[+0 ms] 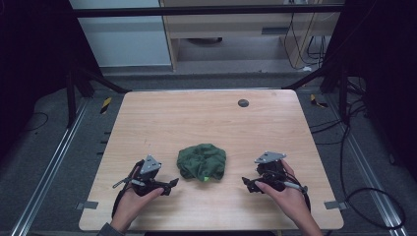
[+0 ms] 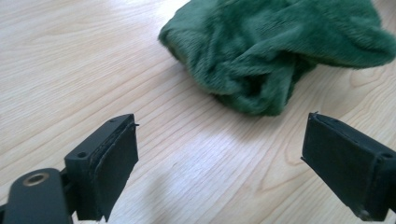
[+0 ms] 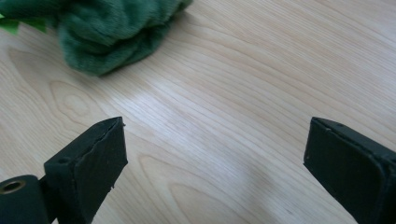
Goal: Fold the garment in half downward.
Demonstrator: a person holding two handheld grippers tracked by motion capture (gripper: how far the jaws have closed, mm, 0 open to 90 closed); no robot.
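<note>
Your desk (image 1: 162,118) has the green cloth (image 1: 202,161) bunched mid-front, not spread or folded yet. Left tongs (image 1: 173,182) and right tongs (image 1: 244,181) flank it, both wide apart, gripping nothing, so basically everything's left.

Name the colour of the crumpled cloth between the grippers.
Dark green cloth, clearest in the left gripper view.

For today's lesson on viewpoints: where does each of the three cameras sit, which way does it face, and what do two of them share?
High view: above the near edge, looking forward and down on the wooden table; both hands, left gripper, right gripper.
Left gripper view: on that gripper, facing the crumpled green cloth; open jaws.
Right gripper view: on that gripper, low over the wood; open jaws.
Shared: the cloth.
</note>
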